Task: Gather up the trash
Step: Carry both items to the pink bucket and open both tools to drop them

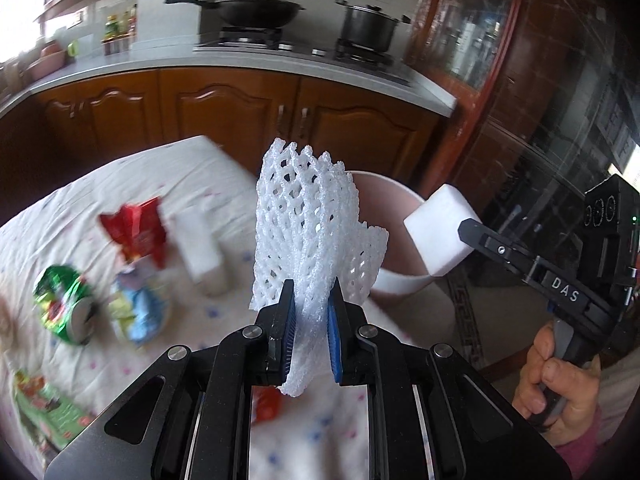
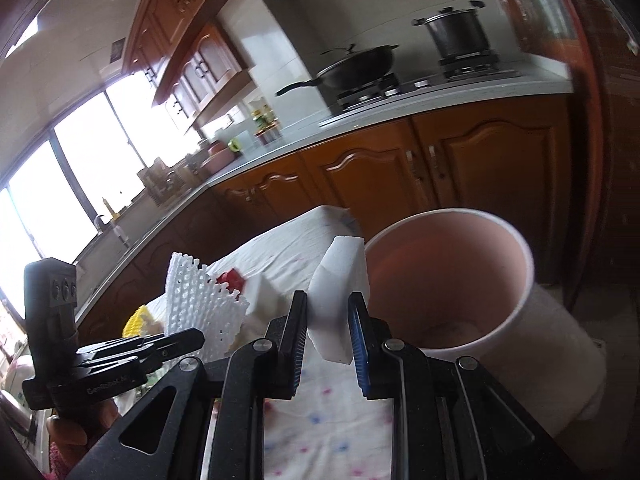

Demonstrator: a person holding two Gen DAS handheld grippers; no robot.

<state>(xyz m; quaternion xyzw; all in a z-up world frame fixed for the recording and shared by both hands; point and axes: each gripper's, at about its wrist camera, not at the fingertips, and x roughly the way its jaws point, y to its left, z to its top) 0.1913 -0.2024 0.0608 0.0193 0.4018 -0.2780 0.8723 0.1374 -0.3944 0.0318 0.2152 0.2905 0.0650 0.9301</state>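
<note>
Right gripper (image 2: 328, 320) is clamped on a white foam block (image 2: 334, 300), both pads pressed against its sides. The block stands with its long axis running up and away from the jaws, and its far end sits just beside the left rim of the pink bin (image 2: 516, 248). The bin lies to the right of and slightly beyond this gripper, mouth open and tilted toward the camera.

Left gripper (image 1: 311, 312) is closed on a white foam fruit net (image 1: 308, 224), which rises upright out of the jaws. In the left wrist view the bin rim (image 1: 384, 180) shows directly behind the net, farther away, with the held block (image 1: 438, 236) to the right of it.

Judgement: the right gripper is the nearer of the two to the bin mouth, so its block should go in first, by a short travel right and forward.

Remaining trash on the cloth-covered table (image 1: 80, 184): a red wrapper (image 1: 136, 228), a crushed green can (image 1: 66, 304) and a second white block (image 1: 200, 256), all left of the left gripper.
</note>
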